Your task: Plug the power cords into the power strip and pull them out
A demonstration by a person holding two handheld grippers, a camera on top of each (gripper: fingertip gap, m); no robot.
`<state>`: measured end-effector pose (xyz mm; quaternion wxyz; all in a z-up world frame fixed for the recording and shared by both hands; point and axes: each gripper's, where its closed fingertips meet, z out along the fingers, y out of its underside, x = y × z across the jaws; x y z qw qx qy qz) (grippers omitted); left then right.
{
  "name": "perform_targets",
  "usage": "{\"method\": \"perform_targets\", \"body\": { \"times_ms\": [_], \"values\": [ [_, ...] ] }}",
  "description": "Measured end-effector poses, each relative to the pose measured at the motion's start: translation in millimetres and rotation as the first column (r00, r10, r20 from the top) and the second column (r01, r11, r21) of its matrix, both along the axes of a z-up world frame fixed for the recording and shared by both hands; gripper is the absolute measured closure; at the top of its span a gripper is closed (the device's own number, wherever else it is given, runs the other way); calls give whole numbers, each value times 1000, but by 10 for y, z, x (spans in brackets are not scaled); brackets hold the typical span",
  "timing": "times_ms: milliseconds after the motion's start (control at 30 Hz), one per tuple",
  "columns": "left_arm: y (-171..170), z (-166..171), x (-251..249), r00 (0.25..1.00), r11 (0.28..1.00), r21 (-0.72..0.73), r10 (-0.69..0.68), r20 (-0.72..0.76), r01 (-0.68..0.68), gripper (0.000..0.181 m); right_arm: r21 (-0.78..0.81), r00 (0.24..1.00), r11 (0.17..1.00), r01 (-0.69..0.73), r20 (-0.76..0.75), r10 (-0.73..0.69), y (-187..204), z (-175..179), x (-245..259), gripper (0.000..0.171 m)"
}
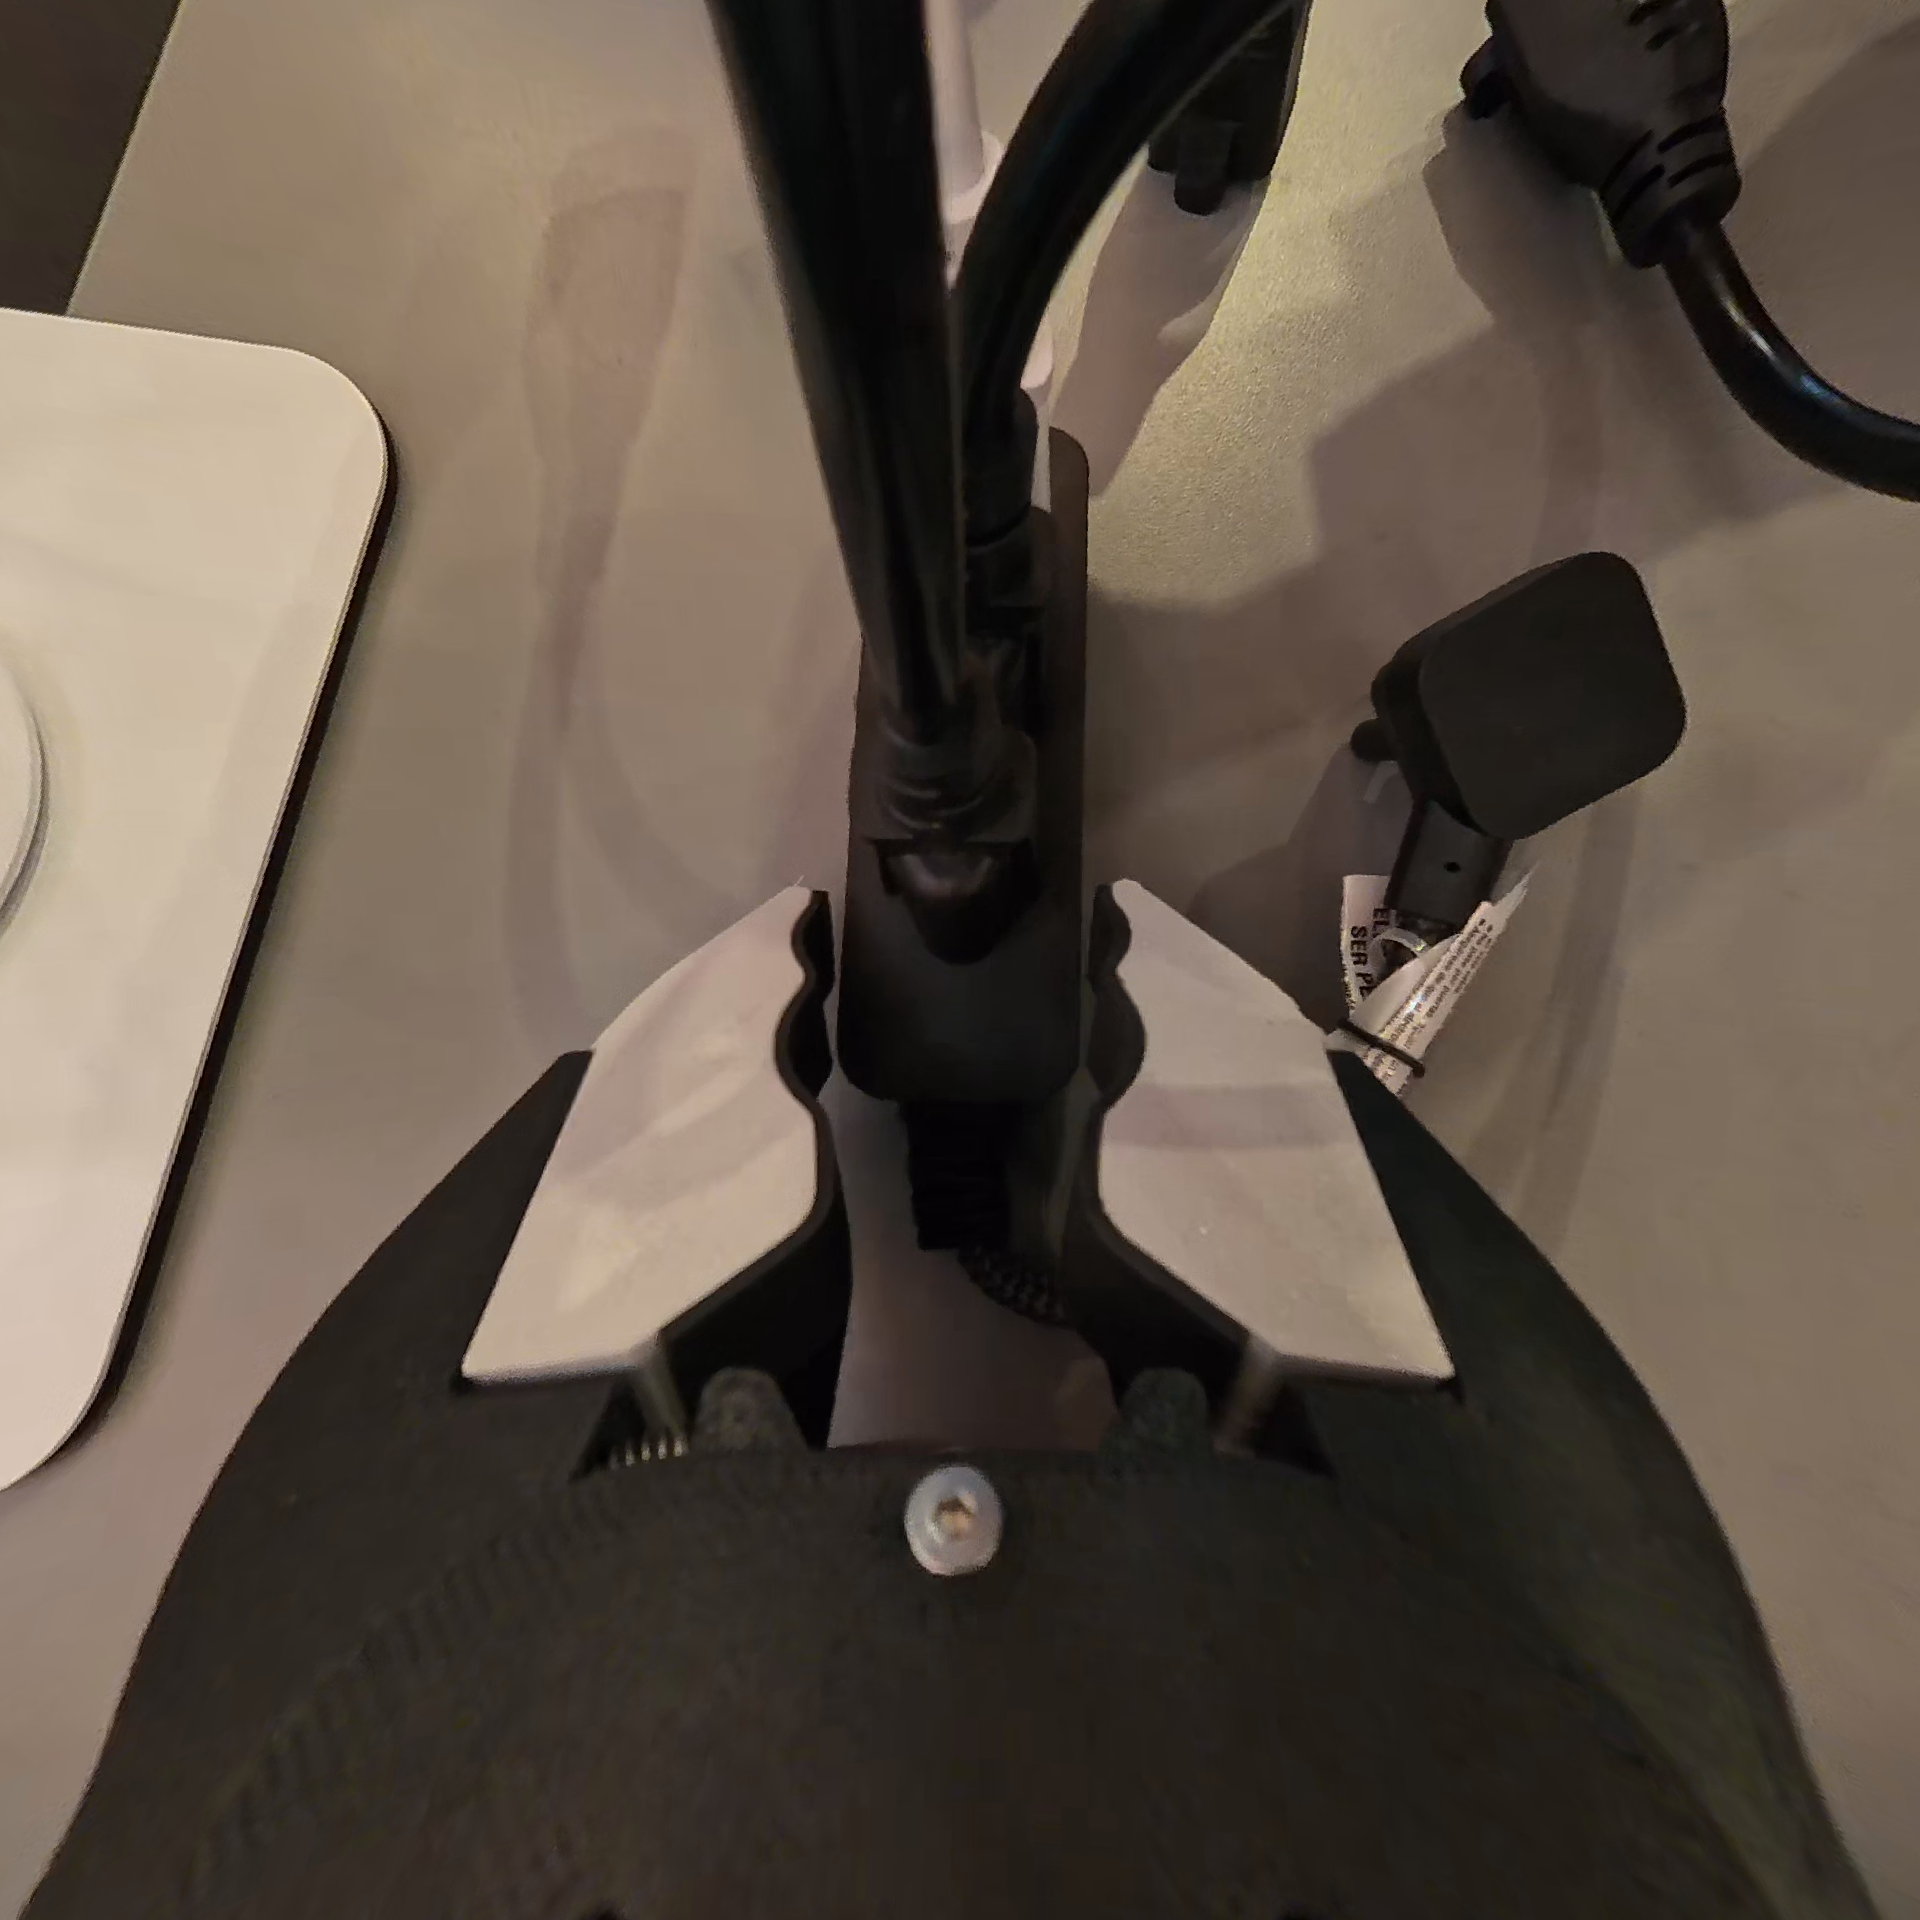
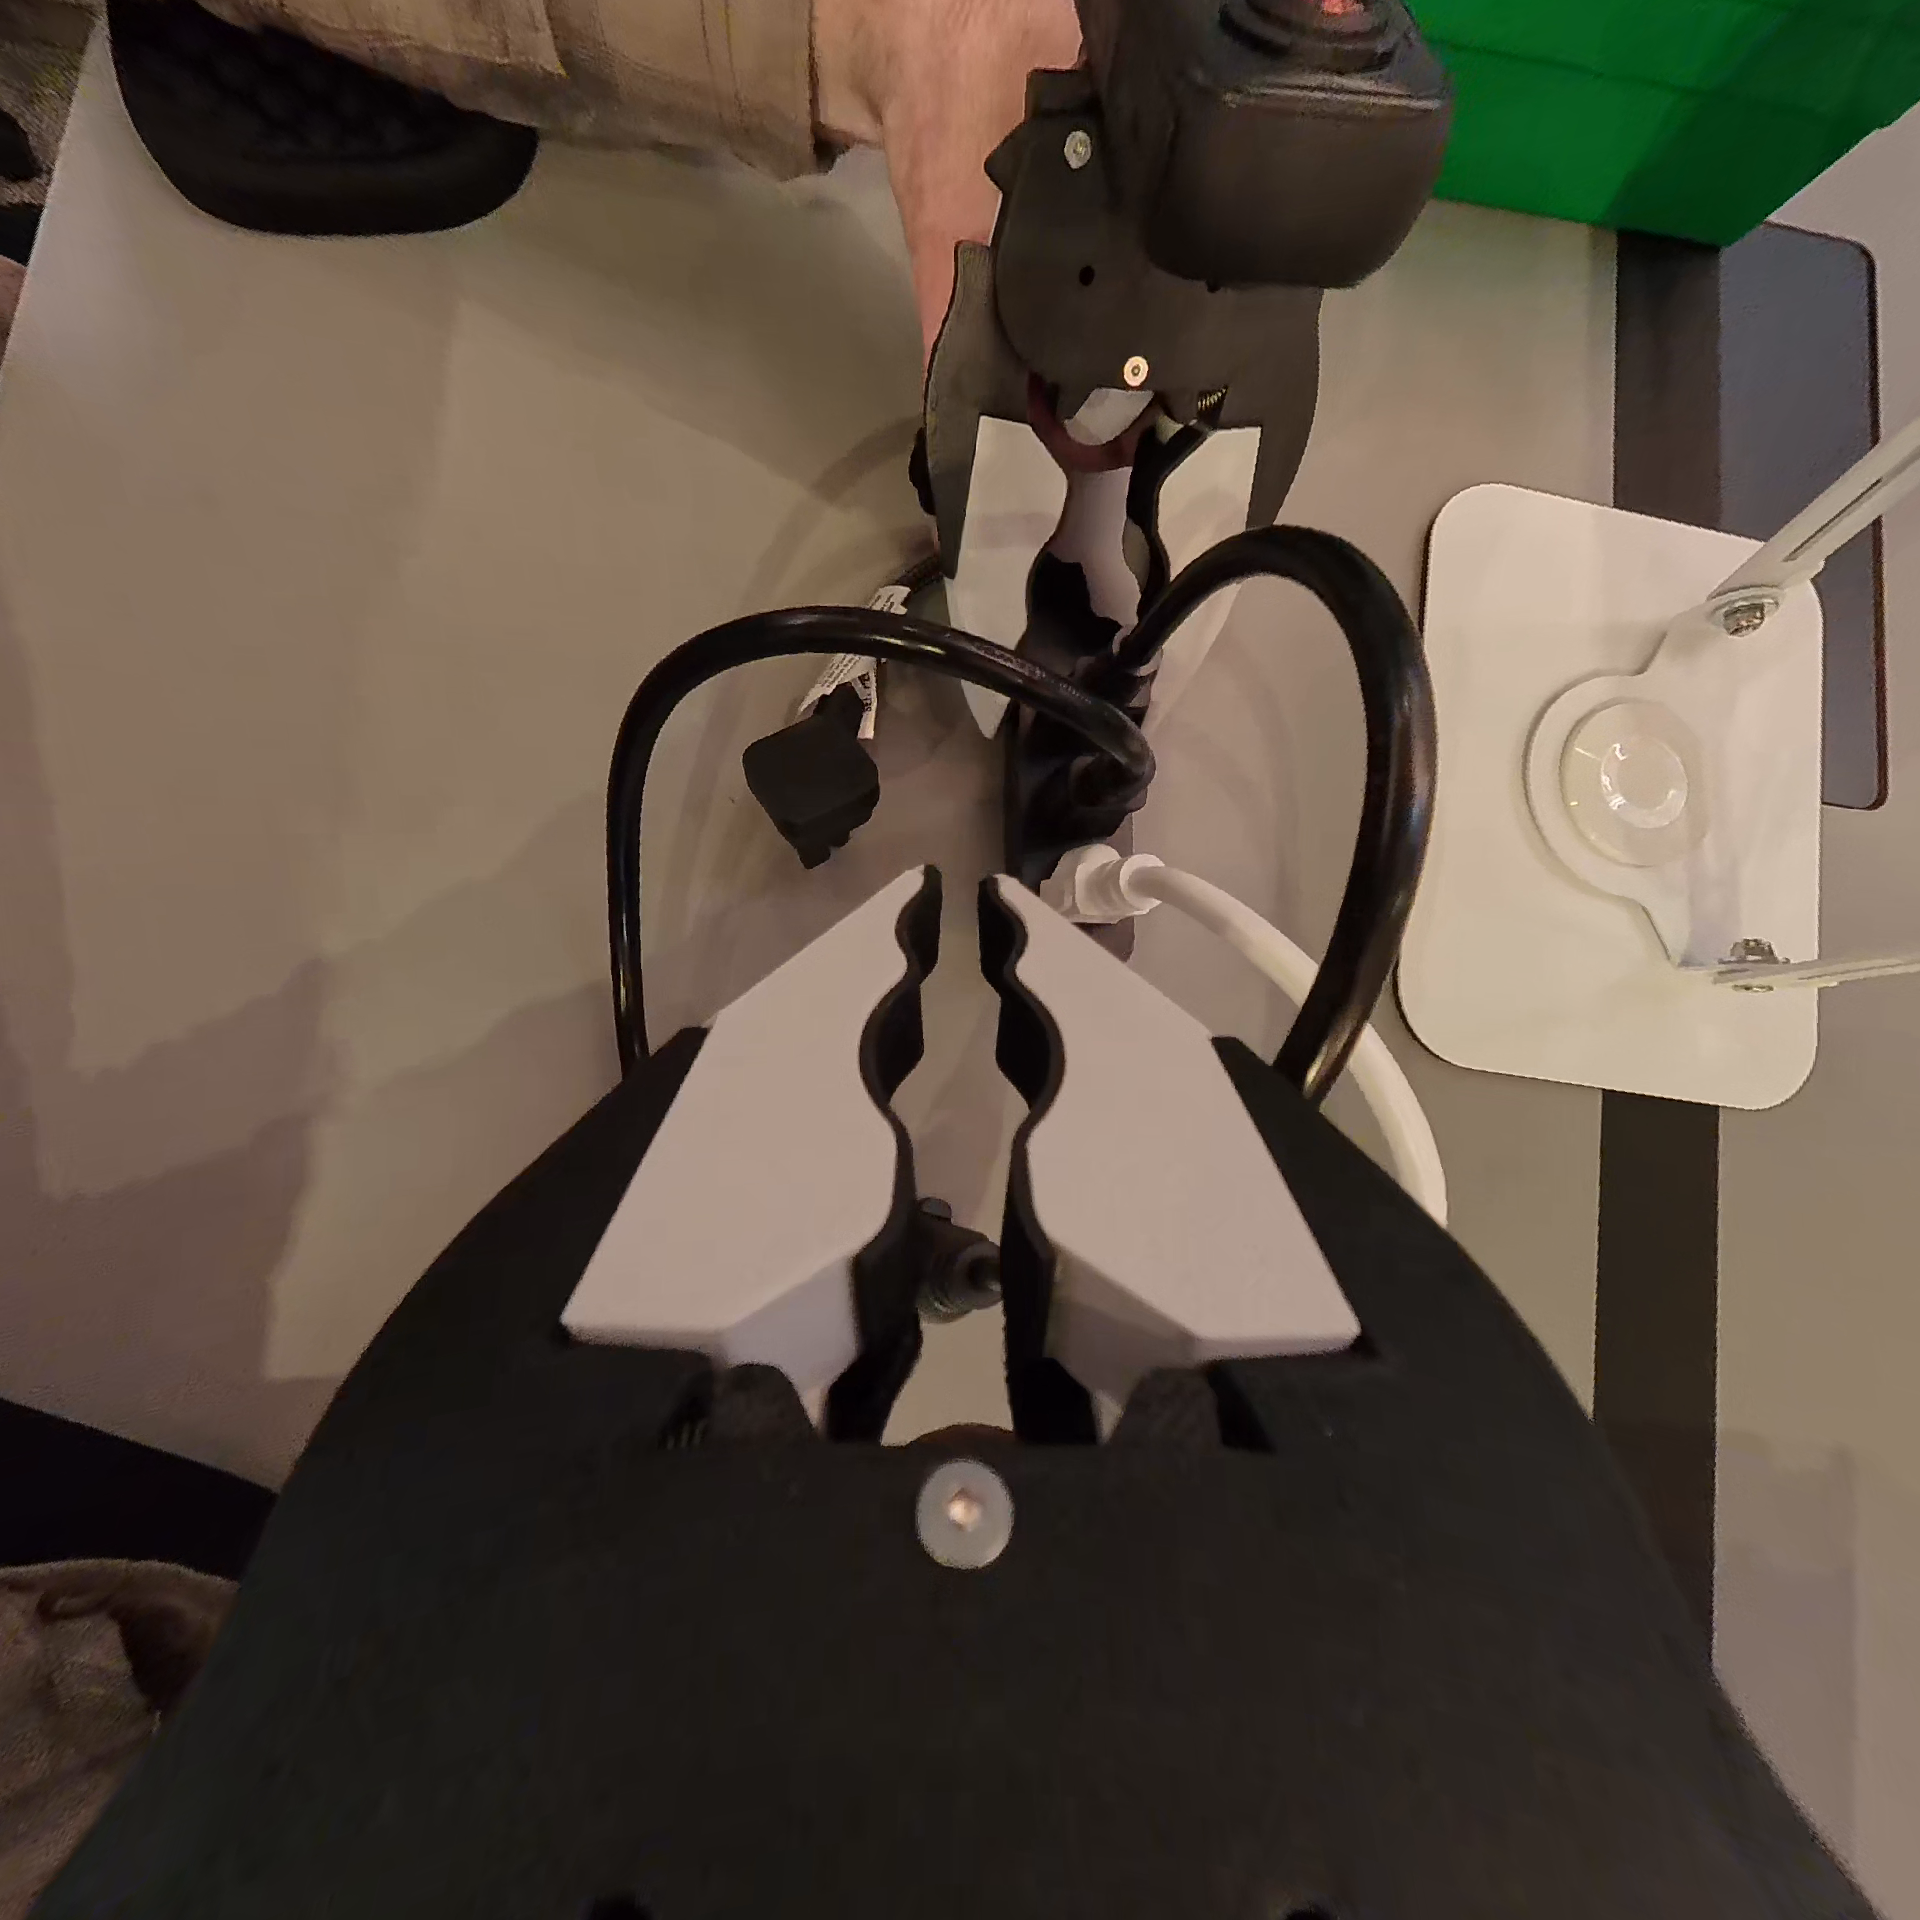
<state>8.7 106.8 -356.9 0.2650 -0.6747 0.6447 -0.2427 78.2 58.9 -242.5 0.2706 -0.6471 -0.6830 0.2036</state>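
Left wrist view: left gripper (image 1: 956,997) clamped on the near end of the black power strip (image 1: 961,883), fingers (image 1: 717,1091) pressed against both of its sides. Strip running straight ahead from the jaws along the grey table (image 1: 468,520). Braided black supply cable (image 1: 977,1236) leaving the strip's near end, between the fingers toward the gripper body. Two black power cords (image 1: 883,364) plugged into the strip's top, rising forward out of frame; a white cable (image 1: 971,156) partly hidden behind them. Loose black plug (image 1: 1527,696) lying on the table right of the strip, apart from it, with a white tag (image 1: 1392,966) on its cord just beside the right finger. Another black plug and cord (image 1: 1621,135) at top right, well apart from the strip. White lamp base (image 1: 156,779) at the left edge.

Right wrist view: right gripper (image 2: 961,894) nearly closed, narrow gap between the fingers, nothing pinched. Power strip (image 2: 1060,790) just ahead of the fingertips, slightly right of centre. White plug (image 2: 1101,883) in the strip's near end, just beside the right fingertip, not touched. Two black cords (image 2: 1382,727) looping up from the strip to either side. Left gripper (image 2: 1081,665) opposite, holding the strip's far end, a hand (image 2: 935,208) behind it. Loose black plug (image 2: 810,790) left of the strip. White lamp base (image 2: 1621,790) to the right, green box (image 2: 1662,104) at top right.
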Motion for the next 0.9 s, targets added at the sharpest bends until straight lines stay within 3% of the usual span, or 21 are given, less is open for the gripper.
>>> {"method": "perform_targets", "body": {
  "times_ms": [567,800,900],
  "values": [
    [31,270,195,999,993,117,5,54,-11,126,-16,996,1000,14,90,-12,-11,-140,74,156],
    [25,91,247,998,987,161,-15,-63,25,122,-21,995,1000,4,99,-2,-26,-171,47,156],
    [30,-16,230,993,988,155,-9,-115,27,136,-22,994,1000,2,113,1,-29,-207,32,155]
  ]
}}
